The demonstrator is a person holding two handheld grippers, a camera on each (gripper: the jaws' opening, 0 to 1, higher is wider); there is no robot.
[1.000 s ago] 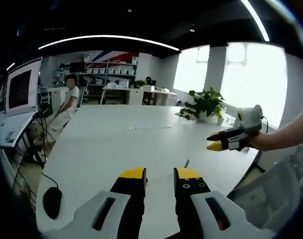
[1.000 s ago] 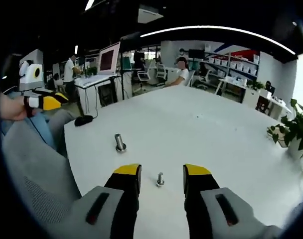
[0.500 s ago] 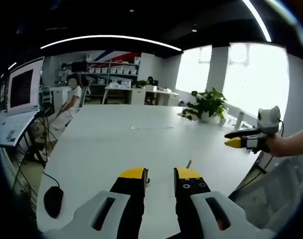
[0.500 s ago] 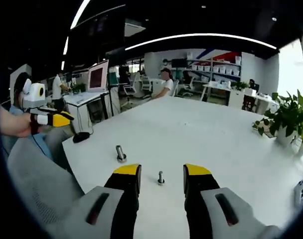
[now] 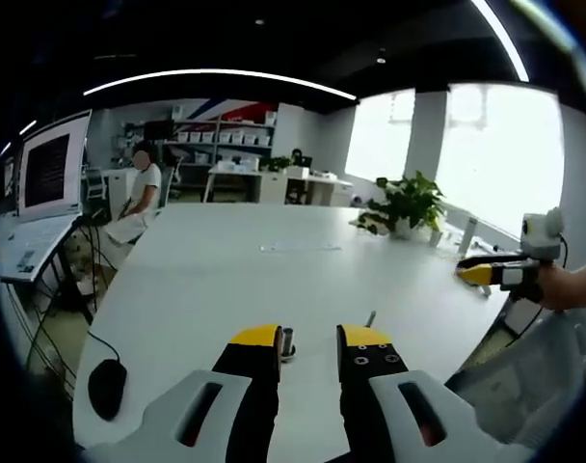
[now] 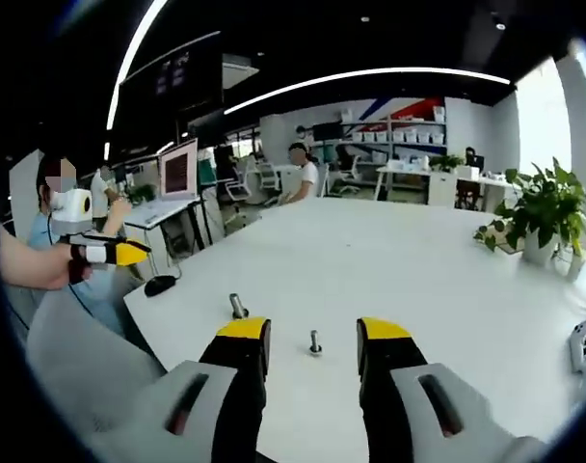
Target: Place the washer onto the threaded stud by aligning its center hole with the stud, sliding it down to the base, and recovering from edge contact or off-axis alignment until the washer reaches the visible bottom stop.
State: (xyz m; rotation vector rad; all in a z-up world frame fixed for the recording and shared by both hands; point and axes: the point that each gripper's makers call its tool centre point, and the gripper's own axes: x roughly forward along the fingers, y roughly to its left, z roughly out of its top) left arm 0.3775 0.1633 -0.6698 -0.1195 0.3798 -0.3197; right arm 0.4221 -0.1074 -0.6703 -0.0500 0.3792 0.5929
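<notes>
My right tool is open and empty, and the little upright stud sits dead ahead between its jaws on the white surface, so that hand's closer.

L gripper hangs low over white table, yellow-tipped jaws apart w/ nothing between; short metal stud stands on table just beside left jaw tip, thinner threaded stud just past right jaw tip. R gripper comes in at right edge, held in a hand, well apart from both studs; can't tell jaw gap. Black mouse w/ cable near left table edge, potted plant far right, seated person and monitor at left.
</notes>
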